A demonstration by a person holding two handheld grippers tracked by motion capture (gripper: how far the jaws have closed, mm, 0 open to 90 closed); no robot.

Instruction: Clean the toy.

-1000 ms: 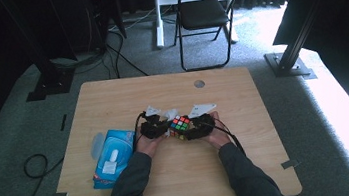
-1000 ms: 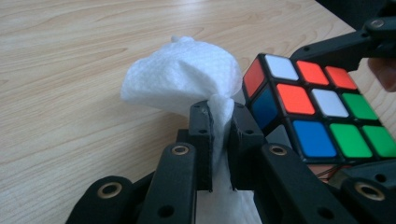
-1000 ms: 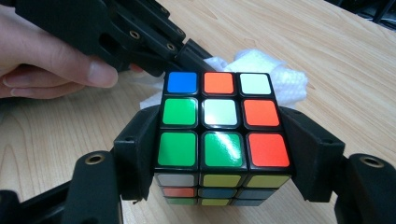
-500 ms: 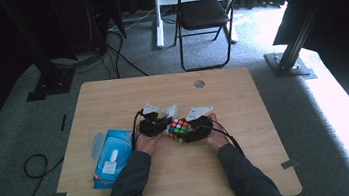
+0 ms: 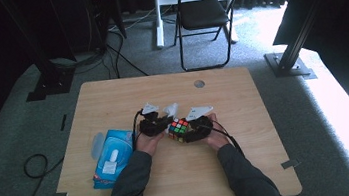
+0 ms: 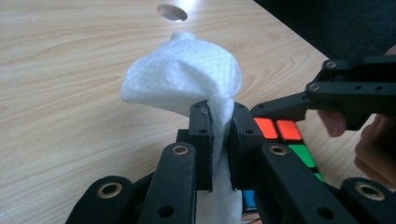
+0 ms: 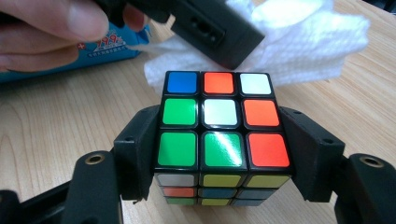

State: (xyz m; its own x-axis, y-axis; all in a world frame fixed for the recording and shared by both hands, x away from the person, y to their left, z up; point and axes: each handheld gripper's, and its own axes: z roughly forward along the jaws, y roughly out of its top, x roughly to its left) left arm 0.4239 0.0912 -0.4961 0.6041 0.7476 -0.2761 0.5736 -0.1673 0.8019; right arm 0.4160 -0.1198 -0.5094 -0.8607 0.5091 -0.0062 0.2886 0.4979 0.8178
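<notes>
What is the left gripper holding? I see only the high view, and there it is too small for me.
Observer: The left gripper is shut on a white tissue, which bunches up above its jaws.
Operator: And how does the right gripper hold the cube?
Observer: The right gripper clamps the puzzle cube by two opposite sides, one jaw on each.
Operator: Which colour is the centre of the face toward that camera?
Observer: White, with orange above it and green below.
Operator: Is the tissue touching the cube?
Observer: In the right gripper view the tissue lies close behind the cube; contact I cannot tell.
</notes>
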